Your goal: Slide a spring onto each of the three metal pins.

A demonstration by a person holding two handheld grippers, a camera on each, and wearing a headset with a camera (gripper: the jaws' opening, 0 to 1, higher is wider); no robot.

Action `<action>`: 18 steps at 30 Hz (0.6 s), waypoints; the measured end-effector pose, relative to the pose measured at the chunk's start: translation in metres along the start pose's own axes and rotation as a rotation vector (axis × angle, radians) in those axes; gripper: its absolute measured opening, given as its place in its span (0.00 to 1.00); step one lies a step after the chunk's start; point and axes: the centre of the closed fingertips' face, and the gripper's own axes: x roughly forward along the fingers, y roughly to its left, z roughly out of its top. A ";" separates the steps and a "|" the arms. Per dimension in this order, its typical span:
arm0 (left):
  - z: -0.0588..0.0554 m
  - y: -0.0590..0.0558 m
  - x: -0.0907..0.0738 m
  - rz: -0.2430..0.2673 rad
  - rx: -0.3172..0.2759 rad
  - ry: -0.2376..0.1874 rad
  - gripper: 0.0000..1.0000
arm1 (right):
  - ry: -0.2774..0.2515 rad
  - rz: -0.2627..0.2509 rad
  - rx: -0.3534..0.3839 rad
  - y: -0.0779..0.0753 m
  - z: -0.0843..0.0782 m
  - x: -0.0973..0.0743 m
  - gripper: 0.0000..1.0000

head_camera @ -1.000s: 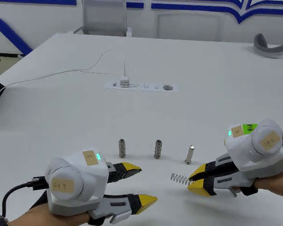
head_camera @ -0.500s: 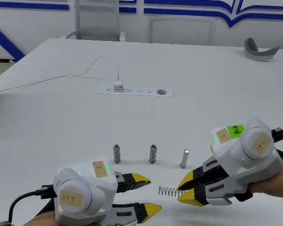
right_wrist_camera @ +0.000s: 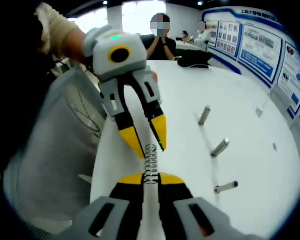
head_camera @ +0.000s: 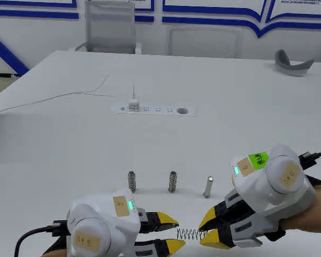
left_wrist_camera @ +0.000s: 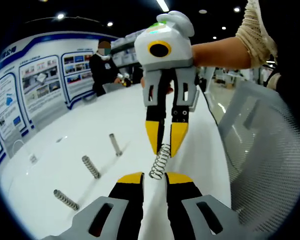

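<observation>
- The thin coiled wire spring [head_camera: 188, 234] hangs level just above the white tabletop [head_camera: 69, 139]. It spans the gap between the yellow tips of the two grippers, in front of the row of pins.
- The right gripper [head_camera: 206, 231] is clenched on one end of the spring. In the right gripper view the coil [right_wrist_camera: 150, 164] runs straight out from its pinched tips.
- The left gripper [head_camera: 176, 233] has its jaws parted. In the left gripper view the spring's free end [left_wrist_camera: 160, 161] sits in the gap between them. I cannot tell whether it touches either tip.
- Just behind the spring a bare silver metal pin [head_camera: 208, 186] stands upright, nearest the right gripper.
- To its left stand the middle pin [head_camera: 173, 181] and the leftmost pin [head_camera: 131, 181]. Both are upright, and each already wears a spring.
- Farther back lies a white power strip [head_camera: 152, 110] with a plug and a thin cable [head_camera: 69, 95].
</observation>
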 end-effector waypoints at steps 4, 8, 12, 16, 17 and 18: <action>-0.001 -0.004 0.002 -0.006 0.034 0.009 0.13 | 0.013 0.006 -0.011 0.003 -0.001 0.002 0.12; -0.004 -0.008 0.003 -0.008 0.060 0.025 0.12 | 0.018 0.012 -0.011 0.006 -0.001 0.001 0.12; -0.004 -0.008 0.003 -0.009 0.069 0.029 0.12 | 0.013 0.015 -0.015 0.007 0.006 -0.003 0.12; -0.003 -0.006 0.002 -0.003 0.065 0.029 0.11 | -0.018 0.004 -0.027 0.005 0.019 -0.010 0.12; -0.003 -0.005 0.002 0.001 0.059 0.026 0.11 | -0.028 -0.001 -0.034 0.005 0.024 -0.011 0.12; -0.002 -0.004 0.002 0.003 0.055 0.024 0.11 | -0.034 -0.003 -0.039 0.005 0.028 -0.012 0.12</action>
